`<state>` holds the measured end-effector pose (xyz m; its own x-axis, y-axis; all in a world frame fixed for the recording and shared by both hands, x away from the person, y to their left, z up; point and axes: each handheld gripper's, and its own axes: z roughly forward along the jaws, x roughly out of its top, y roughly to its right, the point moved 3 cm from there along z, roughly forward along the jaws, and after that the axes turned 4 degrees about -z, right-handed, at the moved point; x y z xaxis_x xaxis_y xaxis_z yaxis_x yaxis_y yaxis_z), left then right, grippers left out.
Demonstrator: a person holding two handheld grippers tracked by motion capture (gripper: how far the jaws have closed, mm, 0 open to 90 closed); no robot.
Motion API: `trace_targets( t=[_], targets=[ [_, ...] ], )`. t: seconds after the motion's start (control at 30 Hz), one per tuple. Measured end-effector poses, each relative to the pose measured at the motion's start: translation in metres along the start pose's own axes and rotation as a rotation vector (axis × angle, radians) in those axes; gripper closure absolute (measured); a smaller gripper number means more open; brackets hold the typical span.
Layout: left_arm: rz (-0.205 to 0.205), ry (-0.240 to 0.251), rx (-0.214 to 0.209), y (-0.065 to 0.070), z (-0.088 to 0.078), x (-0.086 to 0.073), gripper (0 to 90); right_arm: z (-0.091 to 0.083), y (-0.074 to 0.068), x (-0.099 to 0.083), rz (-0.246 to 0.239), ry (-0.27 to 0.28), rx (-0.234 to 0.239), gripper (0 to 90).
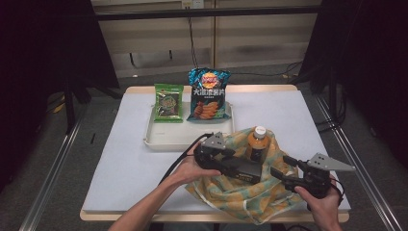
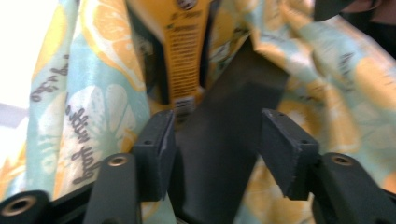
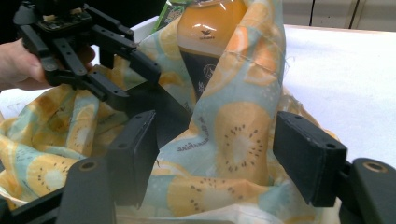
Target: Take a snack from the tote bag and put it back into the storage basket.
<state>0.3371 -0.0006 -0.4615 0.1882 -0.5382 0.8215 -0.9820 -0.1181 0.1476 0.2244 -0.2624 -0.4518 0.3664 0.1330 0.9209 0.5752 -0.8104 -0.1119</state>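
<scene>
A cloth bag (image 1: 231, 192) printed with fruit slices lies crumpled at the front of the table. An orange bottle (image 1: 257, 142) with a white cap stands upright inside it. My left gripper (image 1: 255, 169) reaches into the bag from the left. In the left gripper view its jaws (image 2: 219, 149) stand open with the bag's black strap (image 2: 224, 140) running between the pads, just below the bottle (image 2: 184, 46). My right gripper (image 1: 284, 168) is at the bag's right side. Its jaws (image 3: 222, 154) are open with a fold of the bag (image 3: 238, 140) between them. Beyond it are the left gripper (image 3: 135, 84) and the bottle (image 3: 210, 28).
A white tray (image 1: 163, 139) sits behind the bag at the middle of the table. A green snack packet (image 1: 168, 102) and a blue crisp bag (image 1: 208, 94) stand at its back. The white tabletop (image 1: 130, 163) spreads to the left. The front edge is close under the bag.
</scene>
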Motion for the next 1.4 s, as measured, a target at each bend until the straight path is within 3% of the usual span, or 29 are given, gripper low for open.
trace_targets(
  t=[0.1,0.27,0.47,0.6,0.73,0.77,0.87,1.3,1.4],
  targets=[
    [-0.001,0.010,-0.021,-0.002,-0.001,-0.002,39.7,0.001,0.000,0.000,0.007,0.000,-0.004,29.4],
    [0.034,0.008,-0.026,0.002,0.001,-0.003,33.5,0.002,-0.001,-0.001,-0.002,-0.008,0.005,28.3],
    [0.035,-0.025,-0.025,-0.008,0.002,-0.011,29.1,0.002,-0.001,-0.001,-0.004,-0.008,0.005,27.9],
    [0.063,-0.042,-0.019,-0.003,0.006,-0.012,26.6,0.003,-0.001,-0.001,-0.006,-0.010,0.009,27.7],
    [0.086,-0.054,-0.049,0.006,0.008,-0.009,32.7,0.003,-0.002,-0.001,-0.004,-0.011,0.012,27.6],
    [0.113,-0.077,-0.044,0.010,0.009,-0.008,32.8,0.003,-0.002,-0.001,-0.005,-0.013,0.012,27.7],
    [0.135,-0.090,-0.051,0.014,0.011,-0.008,34.9,0.003,-0.003,-0.001,-0.009,-0.014,0.017,27.9],
    [0.153,-0.137,-0.053,0.020,0.022,-0.014,35.5,0.009,-0.007,0.000,-0.018,-0.051,0.035,30.7],
    [0.158,-0.151,-0.044,0.021,0.026,-0.016,35.1,0.013,-0.009,-0.001,-0.032,-0.083,0.024,30.7]
  ],
)
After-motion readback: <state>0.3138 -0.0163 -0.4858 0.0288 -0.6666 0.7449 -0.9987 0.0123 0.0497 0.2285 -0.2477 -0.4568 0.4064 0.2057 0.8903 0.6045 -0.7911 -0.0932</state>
